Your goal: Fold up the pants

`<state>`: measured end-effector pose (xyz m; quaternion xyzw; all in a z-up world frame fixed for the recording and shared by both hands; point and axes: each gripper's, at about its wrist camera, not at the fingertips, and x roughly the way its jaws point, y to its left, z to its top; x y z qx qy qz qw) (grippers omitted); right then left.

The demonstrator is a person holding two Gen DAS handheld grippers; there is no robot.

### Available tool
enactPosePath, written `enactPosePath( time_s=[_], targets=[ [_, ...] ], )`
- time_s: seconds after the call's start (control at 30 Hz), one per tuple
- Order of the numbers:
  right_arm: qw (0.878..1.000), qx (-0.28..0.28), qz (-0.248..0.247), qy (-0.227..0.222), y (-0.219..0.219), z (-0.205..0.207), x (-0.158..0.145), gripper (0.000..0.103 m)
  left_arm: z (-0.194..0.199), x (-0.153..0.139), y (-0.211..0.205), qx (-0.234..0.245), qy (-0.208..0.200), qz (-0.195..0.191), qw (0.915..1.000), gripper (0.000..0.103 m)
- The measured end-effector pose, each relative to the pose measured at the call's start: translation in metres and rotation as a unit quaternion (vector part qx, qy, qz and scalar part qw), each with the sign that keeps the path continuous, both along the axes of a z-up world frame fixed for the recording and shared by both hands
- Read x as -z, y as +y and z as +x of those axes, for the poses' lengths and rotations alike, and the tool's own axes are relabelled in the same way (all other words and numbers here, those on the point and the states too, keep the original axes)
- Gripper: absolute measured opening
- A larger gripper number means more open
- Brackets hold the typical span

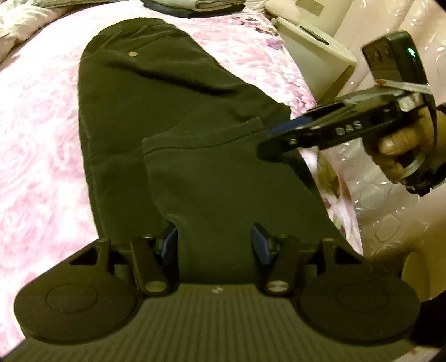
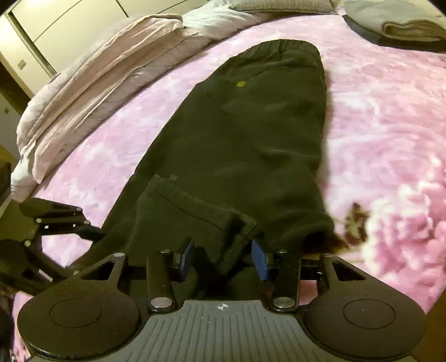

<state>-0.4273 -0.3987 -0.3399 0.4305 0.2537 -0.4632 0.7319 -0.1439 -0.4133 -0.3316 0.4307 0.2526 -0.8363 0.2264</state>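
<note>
Dark pants (image 1: 167,97) lie flat on the pink flowered bedspread (image 1: 41,139), waistband and brass button (image 1: 133,53) at the far end. The leg ends are folded back, so the cuff hem (image 1: 200,136) rests across the middle. My left gripper (image 1: 216,242) stands open over the near fold, smooth cloth filling the gap between its blue pads. My right gripper (image 1: 269,144), held by a hand (image 1: 398,144), has its tips at the cuff's right corner. In the right wrist view the right gripper (image 2: 224,253) is open, with the cuff (image 2: 181,195) hanging loosely between the pads. The left gripper (image 2: 89,231) enters from the left.
A stack of folded clothes (image 2: 404,25) sits at the far right of the bed. A rolled pale duvet (image 2: 97,64) lines the far left side. A white box (image 1: 312,53) and the plastic-wrapped mattress side (image 1: 376,208) are beyond the bed's right edge.
</note>
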Motion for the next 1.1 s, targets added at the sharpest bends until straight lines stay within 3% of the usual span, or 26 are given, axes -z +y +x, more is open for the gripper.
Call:
enactPosePath(
  time_s=[0.13,0.27,0.4,0.57,0.7,0.77,0.9,1.0,1.1],
  targets=[
    [1.0,-0.006,0.01,-0.016,-0.007,0.006,0.001,0.047,0.004,-0.003,0.002,-0.01,-0.01,-0.008,0.9999,0.049],
    [0.998,0.032,0.033,-0.048,-0.007,-0.008,0.004,0.02,0.015,-0.009,0.007,-0.027,-0.015,-0.016,0.9994,0.048],
    [0.999,0.024,-0.005,-0.039,0.006,0.005,-0.029,0.014,0.035,-0.024,0.019,-0.039,-0.005,-0.026,0.9989,0.048],
    [0.992,-0.07,-0.104,-0.023,0.054,0.045,-0.107,0.013,0.071,-0.062,0.046,-0.054,0.016,-0.054,0.997,0.048],
    [0.97,-0.175,-0.167,-0.034,0.122,0.089,-0.164,0.012,0.126,-0.103,0.087,-0.081,0.023,-0.087,0.9927,0.048],
    [0.959,-0.22,-0.173,-0.05,0.162,0.112,-0.178,0.012,0.155,-0.121,0.115,-0.084,0.02,-0.095,0.9917,0.049],
    [0.939,-0.307,-0.143,-0.061,0.244,0.158,-0.174,0.012,0.202,-0.144,0.18,-0.072,0.0,-0.098,0.9925,0.052],
    [0.939,-0.318,-0.118,-0.058,0.277,0.173,-0.155,0.012,0.213,-0.139,0.213,-0.05,-0.025,-0.095,0.9939,0.052],
    [0.942,-0.312,-0.115,-0.053,0.281,0.171,-0.149,0.012,0.214,-0.123,0.226,-0.034,-0.038,-0.083,0.9952,0.052]
  ],
)
